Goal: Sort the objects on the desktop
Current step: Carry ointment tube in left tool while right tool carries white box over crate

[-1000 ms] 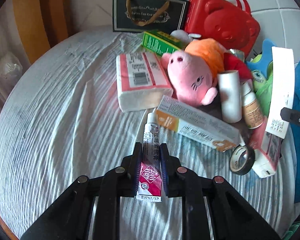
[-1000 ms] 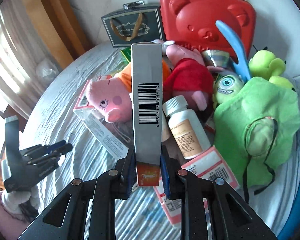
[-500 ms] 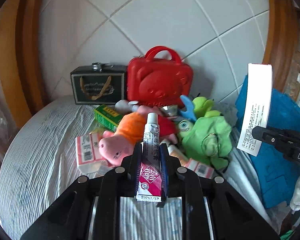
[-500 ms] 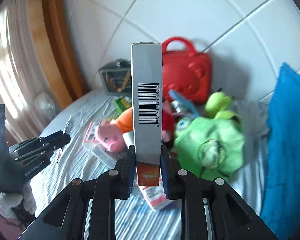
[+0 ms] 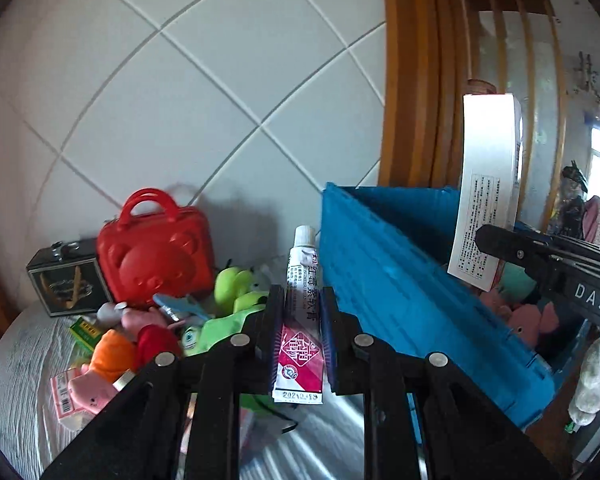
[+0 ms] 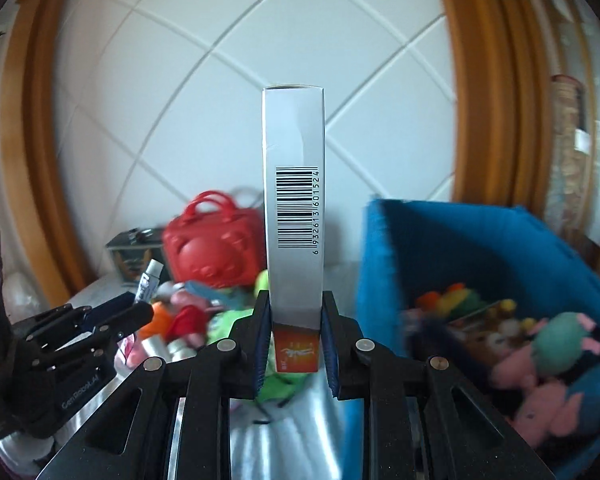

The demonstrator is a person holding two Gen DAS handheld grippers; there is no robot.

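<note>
1. Left wrist view: the left claw point(image 5: 299, 344) is clamped on an ointment tube point(image 5: 302, 312), which stands upright between the two pads with its white cap at 12 o'clock and the crimped, dated end at 6.
2. At 9 o'clock from the tube a heap of soft toys lies on the cloth-covered worktop point(image 5: 16, 384): a pink pig plush point(image 5: 100, 376) and a green plush point(image 5: 236, 292). Behind them, against the tiled wall, stand a red bear-faced case point(image 5: 156, 252) and a dark gift box point(image 5: 66, 284).
3. At 3 o'clock sits a blue storage bin point(image 5: 400, 292). Above its opening, the right claw point(image 5: 540, 256) grips a white carton point(image 5: 486, 196).
4. Right wrist view: the right claw point(image 6: 296, 344) pinches the carton point(image 6: 294, 200) by its orange end, and the carton rises straight up with the barcode facing the lens.
5. At 3 to 4 o'clock the blue bin point(image 6: 460, 240) holds plush toys point(image 6: 556, 360), blurred. At 9 o'clock the left claw point(image 6: 140, 312) carries the tube point(image 6: 150, 280), tilted, above the toy heap. The red case point(image 6: 216, 248) stands behind.
</note>
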